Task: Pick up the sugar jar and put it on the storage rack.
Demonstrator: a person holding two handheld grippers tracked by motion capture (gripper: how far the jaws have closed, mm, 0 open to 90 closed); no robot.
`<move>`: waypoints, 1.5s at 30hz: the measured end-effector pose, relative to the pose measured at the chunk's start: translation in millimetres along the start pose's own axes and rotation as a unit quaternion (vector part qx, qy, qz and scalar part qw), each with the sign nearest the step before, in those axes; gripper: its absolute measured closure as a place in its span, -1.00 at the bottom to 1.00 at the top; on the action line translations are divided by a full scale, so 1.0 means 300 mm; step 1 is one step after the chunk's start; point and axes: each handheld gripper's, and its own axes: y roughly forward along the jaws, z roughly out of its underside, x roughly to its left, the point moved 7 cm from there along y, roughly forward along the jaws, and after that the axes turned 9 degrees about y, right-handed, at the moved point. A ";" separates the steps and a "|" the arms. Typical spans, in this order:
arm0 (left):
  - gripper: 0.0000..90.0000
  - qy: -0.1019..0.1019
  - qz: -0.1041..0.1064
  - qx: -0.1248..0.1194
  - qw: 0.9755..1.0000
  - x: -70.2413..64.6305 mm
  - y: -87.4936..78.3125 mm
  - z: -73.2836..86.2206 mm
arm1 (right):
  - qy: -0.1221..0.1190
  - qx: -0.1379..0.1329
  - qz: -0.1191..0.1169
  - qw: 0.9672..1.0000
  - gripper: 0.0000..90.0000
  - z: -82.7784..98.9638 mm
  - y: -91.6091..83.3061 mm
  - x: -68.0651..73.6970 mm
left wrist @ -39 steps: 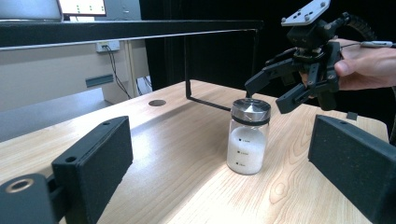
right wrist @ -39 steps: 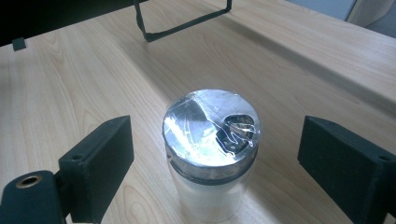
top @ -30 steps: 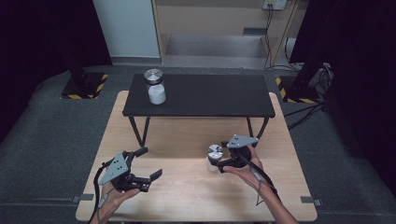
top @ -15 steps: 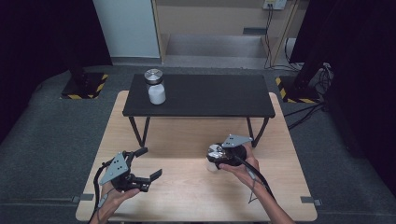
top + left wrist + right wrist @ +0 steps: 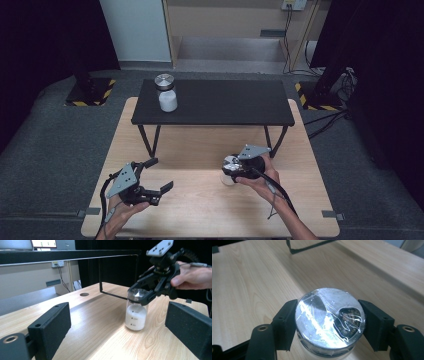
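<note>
Your right claw (image 5: 231, 167) clamps the jar's (image 5: 135, 312) foil-wrapped lid (image 5: 329, 315) at lower centre; your left claw (image 5: 159, 175) gapes wide, well apart.

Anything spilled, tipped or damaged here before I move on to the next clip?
Nothing stands out. The jar stands upright on the wooden table, its lid gripped by the right gripper. The second jar sits upright on the black shelf. No powder spilled.

One overhead camera, two claw cameras.
High view looks down the desk (image 5: 200, 210); both claw views share the capped jar (image 5: 136, 310), right's closest.
</note>
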 end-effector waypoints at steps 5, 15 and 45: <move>-0.89 0.001 0.002 0.001 1.000 -0.001 0.002 0.000 | -0.018 0.001 -0.009 1.000 -0.22 -0.056 -0.053 0.015; -0.88 0.004 0.006 0.007 1.000 -0.003 0.007 -0.001 | -0.047 -0.003 -0.047 0.998 -0.22 -0.173 -0.145 0.044; -0.88 0.002 -0.004 0.009 1.000 -0.006 -0.018 0.003 | -0.079 -0.022 -0.077 0.994 -0.22 -0.481 -0.281 0.030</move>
